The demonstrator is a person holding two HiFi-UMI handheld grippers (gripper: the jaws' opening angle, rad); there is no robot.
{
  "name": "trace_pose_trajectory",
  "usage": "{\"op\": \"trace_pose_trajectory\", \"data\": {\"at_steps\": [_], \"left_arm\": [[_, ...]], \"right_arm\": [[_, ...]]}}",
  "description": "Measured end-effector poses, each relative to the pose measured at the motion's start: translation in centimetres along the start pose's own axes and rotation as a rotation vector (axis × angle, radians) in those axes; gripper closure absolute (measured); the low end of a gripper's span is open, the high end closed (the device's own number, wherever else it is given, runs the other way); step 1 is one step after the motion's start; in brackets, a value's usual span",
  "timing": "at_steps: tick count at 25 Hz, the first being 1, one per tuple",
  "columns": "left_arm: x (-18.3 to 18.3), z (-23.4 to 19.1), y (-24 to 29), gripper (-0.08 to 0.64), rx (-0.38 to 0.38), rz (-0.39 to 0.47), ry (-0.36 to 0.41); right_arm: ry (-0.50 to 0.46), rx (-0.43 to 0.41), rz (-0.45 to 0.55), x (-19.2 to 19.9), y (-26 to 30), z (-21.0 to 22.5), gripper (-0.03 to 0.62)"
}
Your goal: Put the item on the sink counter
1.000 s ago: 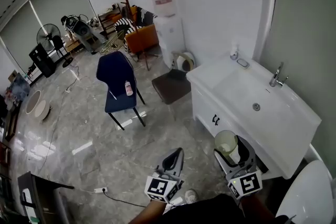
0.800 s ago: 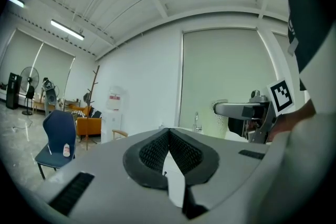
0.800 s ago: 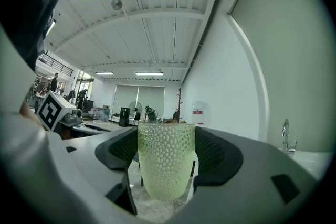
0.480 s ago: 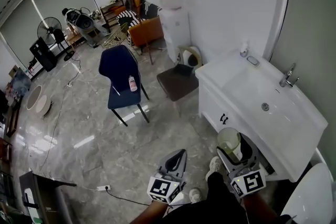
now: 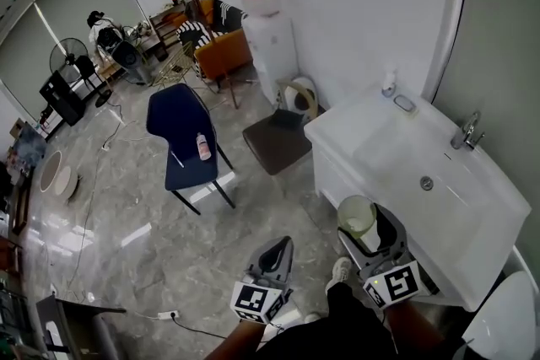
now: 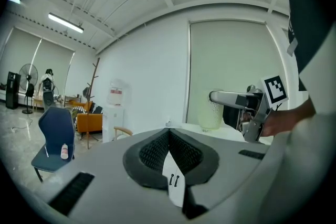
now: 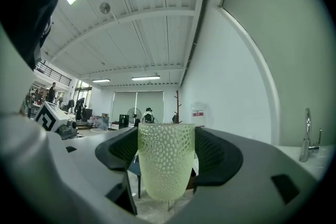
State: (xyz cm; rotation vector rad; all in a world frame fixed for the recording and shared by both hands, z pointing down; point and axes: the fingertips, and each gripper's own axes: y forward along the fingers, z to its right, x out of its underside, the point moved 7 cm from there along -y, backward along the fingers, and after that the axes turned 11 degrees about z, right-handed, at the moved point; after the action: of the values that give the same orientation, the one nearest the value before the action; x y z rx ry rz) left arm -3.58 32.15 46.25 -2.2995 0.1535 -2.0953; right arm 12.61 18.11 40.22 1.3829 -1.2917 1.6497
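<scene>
A pale, dimpled cup (image 5: pixel 358 217) stands upright between the jaws of my right gripper (image 5: pixel 365 225), which is shut on it. In the right gripper view the cup (image 7: pixel 166 165) fills the gap and both pads press its sides. The gripper hovers just off the front left edge of the white sink counter (image 5: pixel 354 126), whose basin lies beyond. My left gripper (image 5: pixel 283 245) hangs over the floor to the left, shut and holding nothing. Its pads meet in the left gripper view (image 6: pixel 169 131), where the cup (image 6: pixel 211 115) also shows at the right.
A faucet (image 5: pixel 467 131), a soap bottle (image 5: pixel 388 83) and a soap dish (image 5: pixel 405 103) sit at the counter's back. On the floor stand a brown stool (image 5: pixel 277 142), a blue chair (image 5: pixel 179 139) bearing a pink bottle (image 5: pixel 202 147), and a water dispenser (image 5: pixel 268 34). A toilet (image 5: pixel 506 320) is at lower right.
The head view has swung a little and the counter sits slightly nearer. Both grippers keep their places in the view, and the cup stays held.
</scene>
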Motion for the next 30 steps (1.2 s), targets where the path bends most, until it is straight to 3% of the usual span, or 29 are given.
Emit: {"op": "trace_pose_trajectory", "data": {"at_steps": [11,17,23,30], "left_arm": [[-1.4,-4.4,13.4,0.548,-0.012,0.011,0.0],[-1.0,-4.4,20.0,0.546,0.062,0.03,0.023],[-0.9,-4.7,24.2,0.546,0.11,0.029,0.0],[0.0,-6.5,28.5,0.546,0.181,0.062,-0.036]], "right_arm": [[0.042,-0.031,-0.007,2.4,8.6,10.7,0.245],[0.041,-0.03,-0.013,3.9,11.4,16.3,0.245],[0.1,0.033,-0.005,4.8,12.8,20.5,0.245],[0.097,0.125,-0.03,7.1,14.6,23.9,0.245]]}}
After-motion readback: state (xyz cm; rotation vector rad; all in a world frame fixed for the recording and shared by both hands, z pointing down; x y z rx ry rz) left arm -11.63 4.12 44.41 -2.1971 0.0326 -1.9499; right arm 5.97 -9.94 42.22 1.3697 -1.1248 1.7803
